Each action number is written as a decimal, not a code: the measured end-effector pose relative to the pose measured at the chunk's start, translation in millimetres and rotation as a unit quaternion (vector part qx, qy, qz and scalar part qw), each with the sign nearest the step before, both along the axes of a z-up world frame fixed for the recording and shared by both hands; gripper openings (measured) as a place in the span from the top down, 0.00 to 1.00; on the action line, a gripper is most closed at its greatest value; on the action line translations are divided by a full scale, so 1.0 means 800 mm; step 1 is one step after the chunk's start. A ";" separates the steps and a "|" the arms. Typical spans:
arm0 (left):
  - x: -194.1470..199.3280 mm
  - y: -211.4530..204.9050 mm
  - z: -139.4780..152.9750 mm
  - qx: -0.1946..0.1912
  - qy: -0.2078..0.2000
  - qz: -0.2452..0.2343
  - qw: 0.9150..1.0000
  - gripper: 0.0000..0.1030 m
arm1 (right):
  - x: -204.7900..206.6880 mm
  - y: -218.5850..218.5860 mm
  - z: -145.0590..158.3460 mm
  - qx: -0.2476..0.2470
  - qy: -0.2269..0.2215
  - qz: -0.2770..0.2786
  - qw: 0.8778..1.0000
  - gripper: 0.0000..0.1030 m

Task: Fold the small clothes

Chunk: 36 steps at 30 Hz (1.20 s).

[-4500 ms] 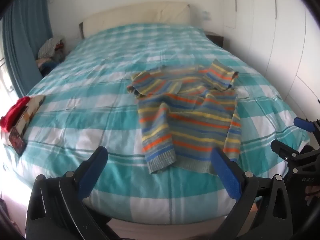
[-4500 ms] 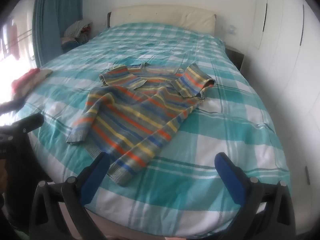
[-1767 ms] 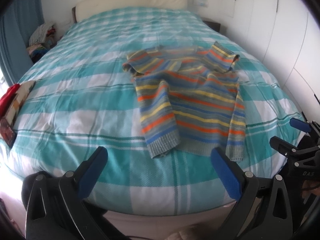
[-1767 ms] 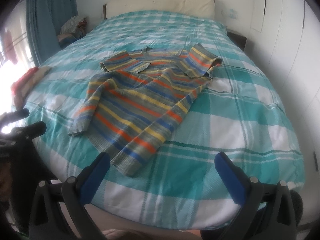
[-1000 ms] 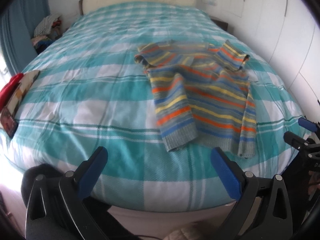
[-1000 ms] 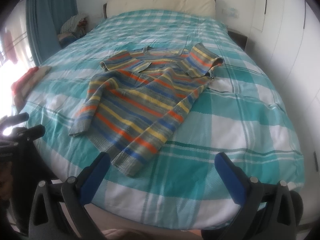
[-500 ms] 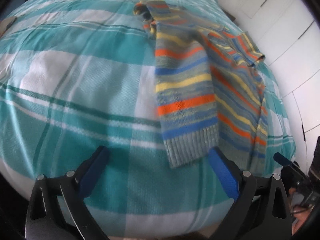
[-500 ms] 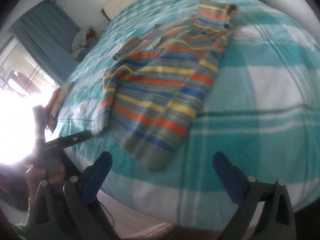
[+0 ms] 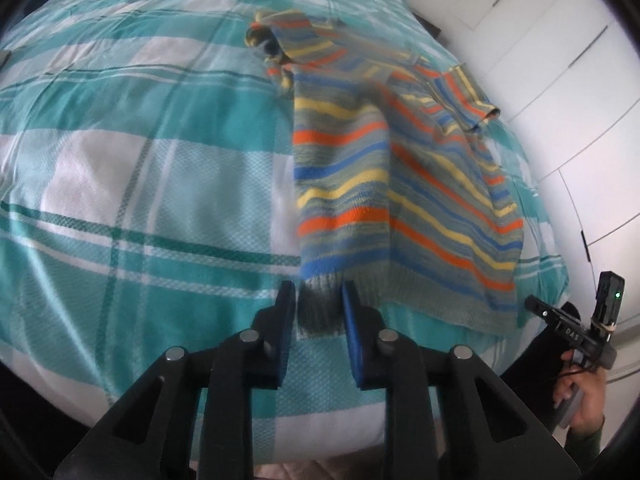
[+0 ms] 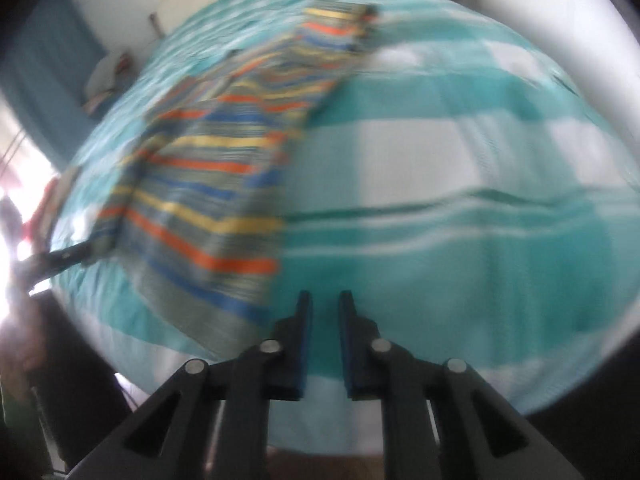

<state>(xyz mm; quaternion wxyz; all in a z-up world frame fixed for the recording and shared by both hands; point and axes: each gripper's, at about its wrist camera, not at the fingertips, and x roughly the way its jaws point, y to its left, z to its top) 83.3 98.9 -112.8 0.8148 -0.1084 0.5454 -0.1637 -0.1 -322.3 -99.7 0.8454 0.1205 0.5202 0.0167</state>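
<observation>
Left gripper point(image 9: 319, 304) is being closed on the grey ribbed cuff point(image 9: 318, 312) of the striped sweater point(image 9: 404, 184), which is being kept spread on the teal checked duvet point(image 9: 132, 184). Right gripper point(image 10: 323, 312) is being held nearly shut on nothing, over the duvet just beside the sweater's hem point(image 10: 200, 312); that view is blurred.

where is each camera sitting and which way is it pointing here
Left wrist: on the left gripper, at the foot of the bed, looking up it; jaws closed around the grey cuff of the striped sweater; the person's other hand shows at right.
Right wrist: on the right gripper, at the same bed end, blurred; jaws nearly closed beside the sweater's hem, nothing visibly between them.
Shared: the sweater, the bed, and each view catches the other gripper at its edge.
</observation>
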 end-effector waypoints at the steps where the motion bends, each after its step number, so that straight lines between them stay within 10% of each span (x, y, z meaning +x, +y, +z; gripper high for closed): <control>1: 0.001 0.000 -0.002 0.000 0.001 -0.004 1.000 0.68 | -0.004 -0.008 0.002 0.008 -0.002 -0.007 1.000 0.86; 5: 0.000 -0.001 -0.009 -0.011 0.005 -0.008 1.000 0.50 | -0.017 0.001 0.013 0.096 -0.030 0.021 0.995 0.56; 10: 0.012 -0.005 -0.018 -0.038 0.009 0.000 0.999 0.40 | 0.010 0.047 -0.030 0.166 -0.004 0.070 0.984 0.54; 13: 0.012 0.001 -0.013 -0.038 0.012 0.007 0.999 0.40 | 0.017 0.039 -0.033 0.222 -0.007 0.065 0.973 0.95; 19: -0.006 0.023 0.000 -0.035 -0.004 0.013 0.999 0.22 | -0.024 -0.042 0.043 0.188 -0.077 0.009 0.979 0.95; 26: 0.012 -0.008 -0.026 -0.052 0.024 0.007 0.998 0.25 | 0.000 -0.054 0.021 0.166 -0.064 -0.021 0.984 0.95; 31: 0.018 0.019 -0.034 -0.131 0.040 0.052 0.989 0.25 | -0.001 -0.075 0.022 0.171 -0.071 -0.034 0.982 0.95; 32: 0.021 0.015 -0.036 -0.131 0.038 0.046 0.990 0.30 | 0.000 -0.076 0.020 0.170 -0.070 -0.034 0.982 0.95; 34: 0.029 -0.004 -0.040 -0.109 0.042 0.019 0.993 0.91 | 0.005 -0.075 0.020 0.171 -0.069 -0.032 0.982 0.95; 36: 0.027 -0.010 -0.036 -0.096 0.053 0.015 0.994 0.96 | 0.004 -0.076 0.026 0.182 -0.070 -0.027 0.981 0.95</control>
